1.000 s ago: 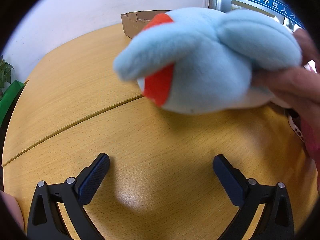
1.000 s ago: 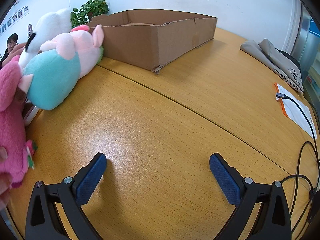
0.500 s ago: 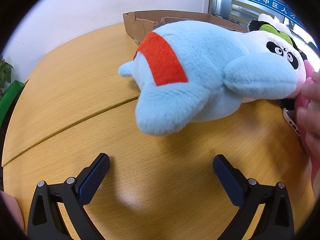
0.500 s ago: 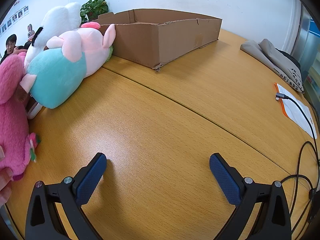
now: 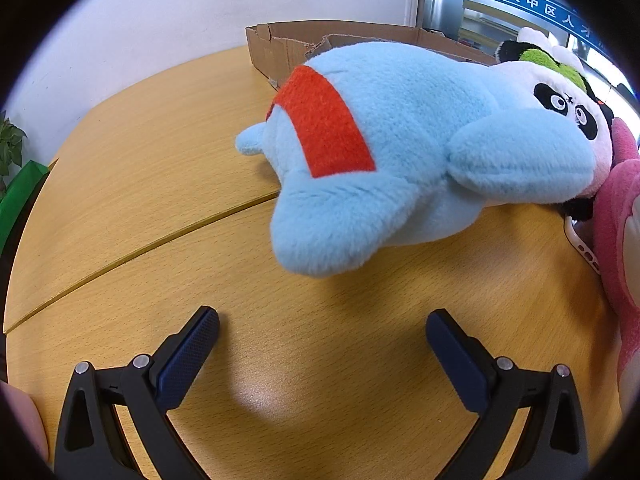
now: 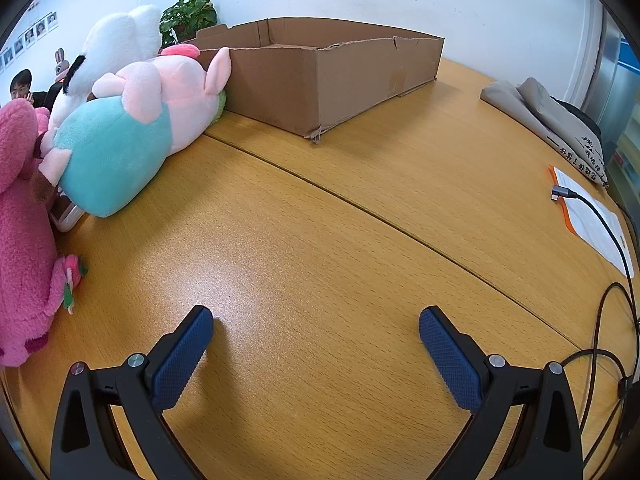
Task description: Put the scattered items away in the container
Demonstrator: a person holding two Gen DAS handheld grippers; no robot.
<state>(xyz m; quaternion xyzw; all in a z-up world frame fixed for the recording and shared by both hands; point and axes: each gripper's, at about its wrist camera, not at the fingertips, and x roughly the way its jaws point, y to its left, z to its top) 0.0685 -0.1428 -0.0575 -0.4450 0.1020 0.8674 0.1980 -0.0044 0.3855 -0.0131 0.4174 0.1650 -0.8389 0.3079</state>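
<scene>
Left gripper low in the left wrist view, fingers spread wide, nothing between them, over bare wooden table. Just above, filling centre and right of the frame: light blue plush with a red patch, lying on the table. Behind it at upper right, panda plush with a green tuft, touching the blue one. At the right edge, pink plush, with a phone partly under it. Cardboard box at top centre, behind the blue plush.

Right gripper at the bottom of the right wrist view, likewise spread wide and empty. Cardboard box at upper centre, open on top. Left of it, pink pig plush in a teal dress, ear against the box wall; white plush behind; pink plush at the left edge. Grey bag, paper and cable at right.
</scene>
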